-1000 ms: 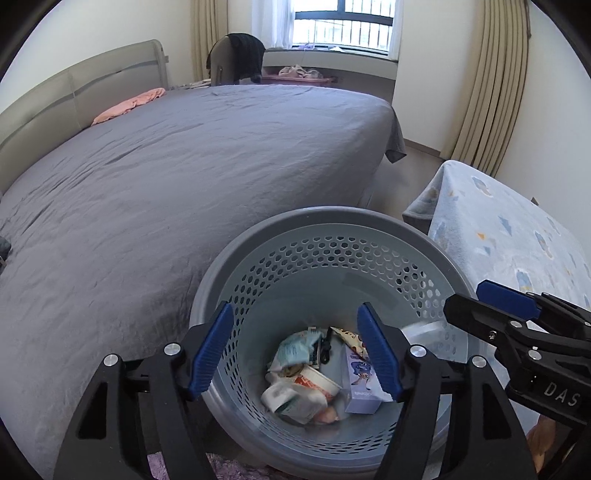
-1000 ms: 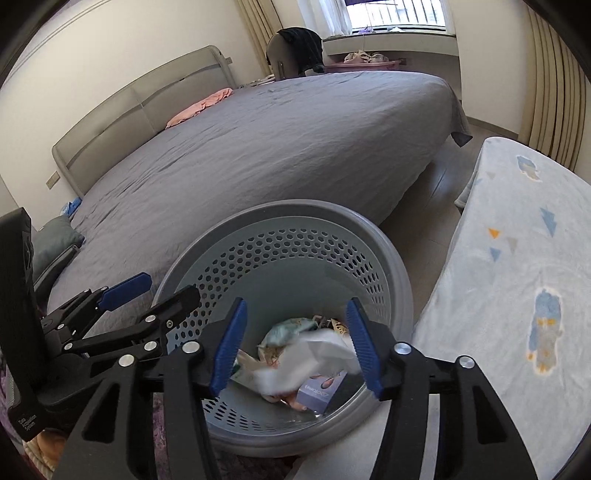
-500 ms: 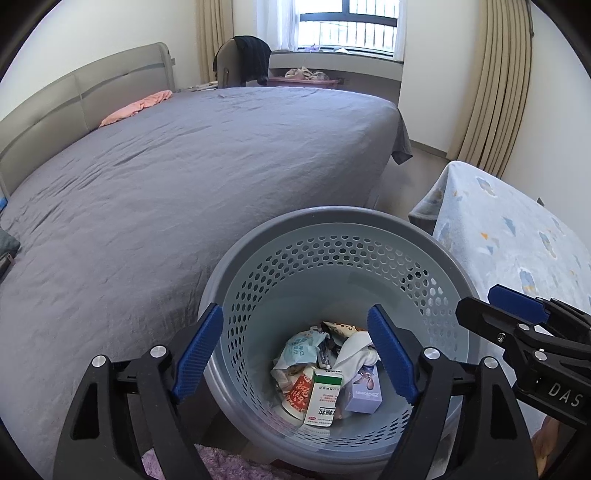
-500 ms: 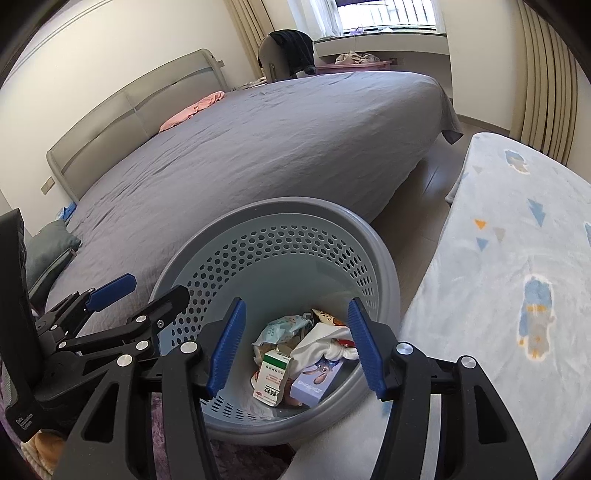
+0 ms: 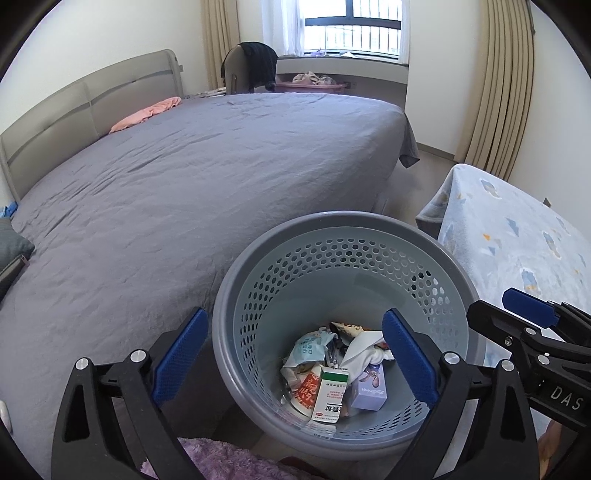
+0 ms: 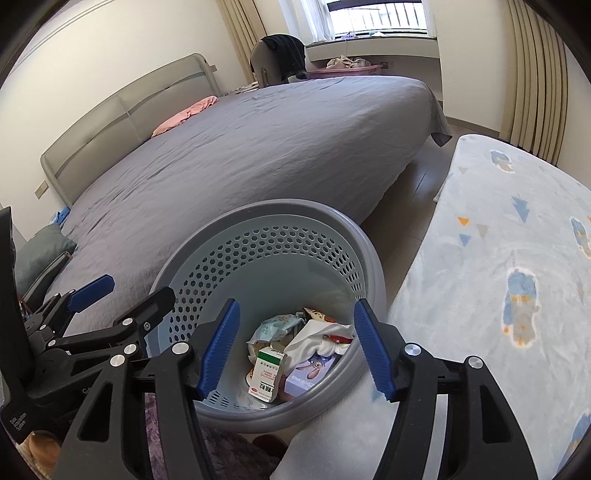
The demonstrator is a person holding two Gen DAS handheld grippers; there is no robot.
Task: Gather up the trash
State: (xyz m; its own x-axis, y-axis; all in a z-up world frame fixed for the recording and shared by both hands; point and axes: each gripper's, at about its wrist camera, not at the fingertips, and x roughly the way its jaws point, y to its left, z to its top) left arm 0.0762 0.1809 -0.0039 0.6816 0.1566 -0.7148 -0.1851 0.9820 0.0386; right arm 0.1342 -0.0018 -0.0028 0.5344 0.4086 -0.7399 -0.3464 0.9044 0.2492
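- Trash lay at the bottom of the grey perforated basket (image 5: 343, 236) (image 6: 273, 214), which stood on the floor between the bed (image 5: 192, 173) and the blanket-covered surface (image 5: 517, 236) to its right.
- Contents: a green-and-white carton (image 5: 330, 395) (image 6: 267, 374) lying on top at front; a pale purple box (image 5: 369, 386) (image 6: 310, 373) touching it on the right; a crumpled white tissue (image 5: 364, 350) (image 6: 314, 339) behind the box; a light blue wrapper (image 5: 308, 349) (image 6: 275, 326) at left rear.
- Change from a second ago: the carton was new to the pile, and the tissue, then seen in mid-air between the right fingers, now rested in the basket. The noodle cup visible earlier was mostly covered by the carton.
- Left gripper (image 5: 291, 356): jaws spread wide, nothing between them, held above the basket's near rim; it had drawn back and up since the earlier frame.
- Right gripper (image 6: 295, 349): jaws likewise wide and empty, over the basket's near right edge.
- Each gripper showed in the other's view, at the side of the basket.
- Outward: pink cloth (image 5: 147, 114) near the headboard (image 5: 88, 107); dark garment over a chair (image 5: 255, 66) by the window (image 5: 351, 26); purple fluffy rug (image 5: 221, 458) at the bottom edge.
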